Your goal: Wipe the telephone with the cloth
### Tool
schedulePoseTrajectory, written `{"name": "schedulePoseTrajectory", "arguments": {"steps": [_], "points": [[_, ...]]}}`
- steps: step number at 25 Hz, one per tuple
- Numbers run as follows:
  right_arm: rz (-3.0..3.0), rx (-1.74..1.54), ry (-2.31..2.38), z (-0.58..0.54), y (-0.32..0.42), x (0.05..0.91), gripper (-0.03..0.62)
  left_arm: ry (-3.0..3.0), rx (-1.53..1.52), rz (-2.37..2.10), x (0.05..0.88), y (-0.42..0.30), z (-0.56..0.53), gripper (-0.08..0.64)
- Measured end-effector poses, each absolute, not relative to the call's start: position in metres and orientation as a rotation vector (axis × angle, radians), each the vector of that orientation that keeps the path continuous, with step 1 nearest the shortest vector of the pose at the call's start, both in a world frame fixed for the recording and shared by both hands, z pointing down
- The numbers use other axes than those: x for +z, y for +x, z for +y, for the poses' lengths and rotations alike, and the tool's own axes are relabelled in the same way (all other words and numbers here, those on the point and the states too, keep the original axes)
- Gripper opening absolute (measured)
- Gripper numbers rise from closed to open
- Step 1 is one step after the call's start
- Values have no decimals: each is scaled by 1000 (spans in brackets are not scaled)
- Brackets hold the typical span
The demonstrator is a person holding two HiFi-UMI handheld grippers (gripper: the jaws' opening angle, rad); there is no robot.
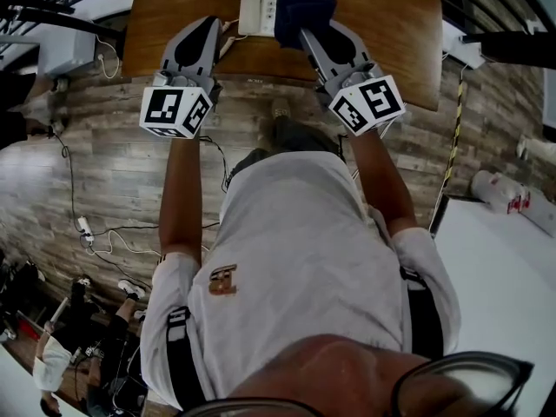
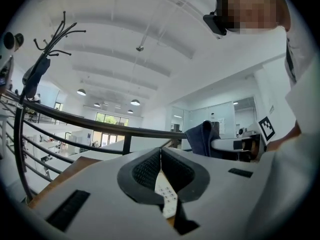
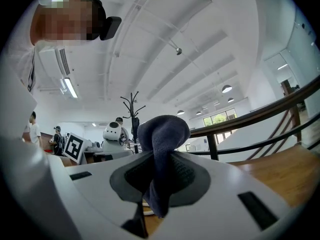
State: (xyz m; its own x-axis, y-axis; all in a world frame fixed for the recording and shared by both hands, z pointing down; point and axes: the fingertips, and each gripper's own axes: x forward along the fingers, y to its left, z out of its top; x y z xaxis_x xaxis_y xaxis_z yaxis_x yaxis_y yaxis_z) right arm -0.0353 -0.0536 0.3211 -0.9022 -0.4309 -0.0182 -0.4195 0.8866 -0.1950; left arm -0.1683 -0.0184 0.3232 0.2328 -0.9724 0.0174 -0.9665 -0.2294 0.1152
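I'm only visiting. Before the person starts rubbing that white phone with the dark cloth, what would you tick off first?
1. Cloth firmly gripped: ok. The right gripper has its jaws closed on it, with a fold bulging above them.
2. Cloth over the telephone: ok. The head view shows it on the telephone's right part.
3. Cloth pressing on the surface: cannot tell.
4. Telephone held steady: not ok. The left gripper is shut with nothing in it, beside the telephone's left edge.
5. Telephone fully on the table: cannot tell. Its far end is cut off at the top of the picture.
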Motion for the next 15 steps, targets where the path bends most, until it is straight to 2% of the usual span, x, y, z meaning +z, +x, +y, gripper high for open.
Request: {"name": "schedulePoseTrajectory", "arguments": {"steps": [12,15], "points": [[3068,-436,-704,-164,-76,358,78,2240,44,-1780,381,-200,-137,23],[3085,-494,-705,-185,-82,368,78,2228,90,-1738,394,-201,-156,85]]}}
